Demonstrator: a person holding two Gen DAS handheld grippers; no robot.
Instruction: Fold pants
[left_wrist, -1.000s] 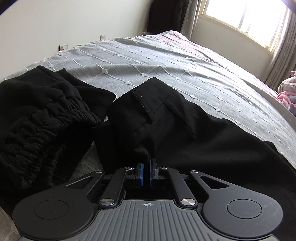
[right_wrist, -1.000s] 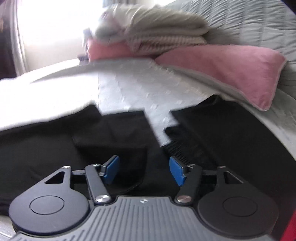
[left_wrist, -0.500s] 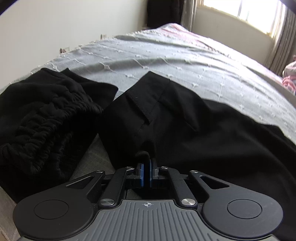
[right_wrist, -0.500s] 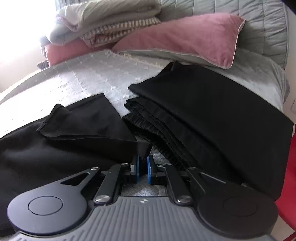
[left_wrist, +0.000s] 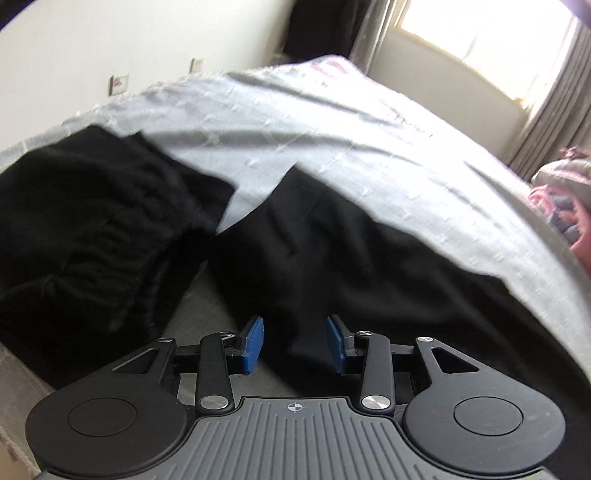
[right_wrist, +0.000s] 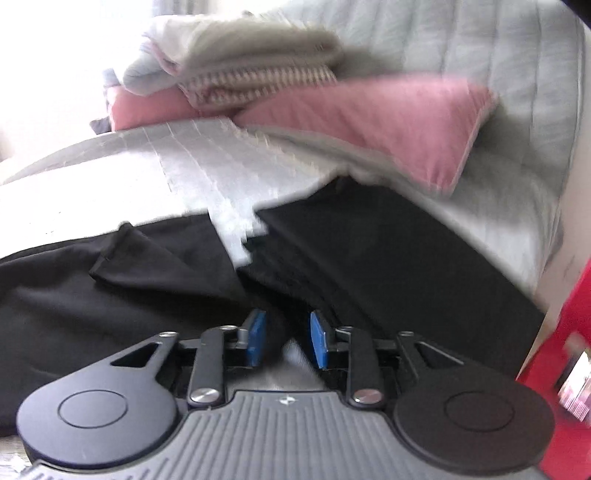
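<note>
Black pants (left_wrist: 369, 258) lie spread on the grey bedspread (left_wrist: 332, 122), waist end toward me in the left wrist view. My left gripper (left_wrist: 295, 341) hovers over the near waist edge. Its jaws are opening, and the blue pads (left_wrist: 254, 343) stand apart with dark cloth below them, not pinched. In the right wrist view the leg end of the pants (right_wrist: 147, 273) lies at the left with a turned-over corner. My right gripper (right_wrist: 288, 339) is above the cloth's near edge. Its jaws are opening too, and its pads press on nothing.
A crumpled black garment with an elastic waistband (left_wrist: 92, 229) lies left of the pants. A flat folded black garment (right_wrist: 388, 258) lies right of the leg end. Behind it are a pink pillow (right_wrist: 388, 125) and stacked blankets (right_wrist: 236, 62). A red object (right_wrist: 569, 332) stands at the right edge.
The left gripper was shut on the pants' waist edge and has let go and lifted. The right gripper closed on the leg edge half a second ago and has opened again.
</note>
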